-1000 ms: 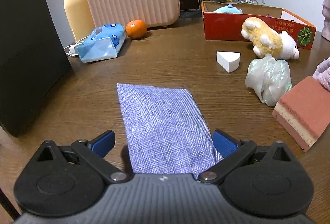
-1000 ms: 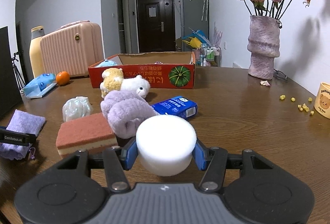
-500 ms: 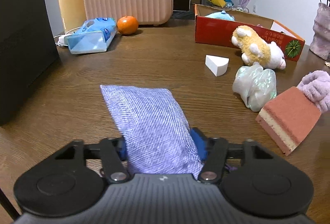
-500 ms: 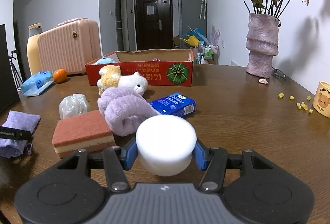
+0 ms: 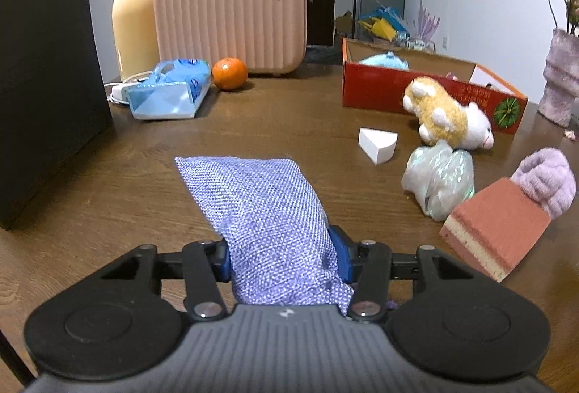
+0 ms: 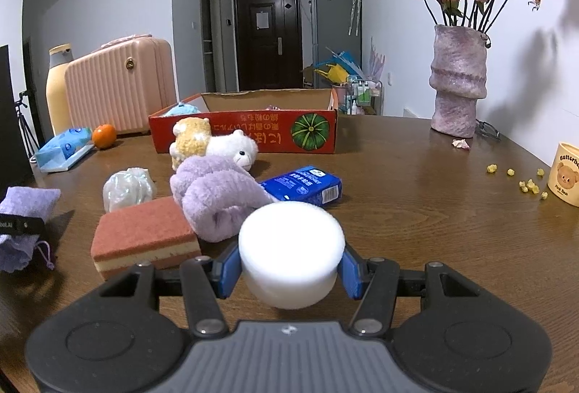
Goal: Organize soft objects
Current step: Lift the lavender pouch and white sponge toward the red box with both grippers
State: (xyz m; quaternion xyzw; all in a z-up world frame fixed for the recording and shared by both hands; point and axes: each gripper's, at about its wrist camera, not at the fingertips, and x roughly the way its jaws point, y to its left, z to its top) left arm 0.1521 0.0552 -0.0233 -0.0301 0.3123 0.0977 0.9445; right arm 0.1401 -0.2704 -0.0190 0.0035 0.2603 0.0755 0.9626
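closing on the purple woven pouch [image 5: 260, 212] with the left gripper [image 5: 282, 257]: blue pads [image 5: 342, 259] already pressing into the gathered drawstring end, jaws still drawing in, fabric bunched between them. best to finish the squeeze fully before lifting, since loose weave slips and only the neck end is caught. pouch lying near the left front edge of the table [image 5: 271, 118], far end resting flat on the wood; worth raising straight up until that end clears, then swinging toward the red cardboard box [image 5: 416, 92] at the back edge, probably the place for soft things, given a blue plush item already inside. path to keep clear of: white foam wedge [image 5: 376, 145], crinkled plastic bag [image 5: 438, 181], alpaca plush [image 5: 448, 114] just in front of the box wall. right gripper [image 6: 291, 266] pinching a round white foam puck [image 6: 291, 252], held above the front edge, pads set on both sides with no visible crushing; fine to keep steady and out of the way. sponge block [image 6: 144, 237] and lilac fuzzy cloth [image 6: 217, 194] touching each other mid-table, blue packet [image 6: 302, 185] just beside the cloth. hard to say whether the pouch holds anything heavy; if so, sagging likely, so a higher carry over the box rim. drawstring cord [image 6: 45, 253] dangling by the neck, worth watching for snagging on the jaws.
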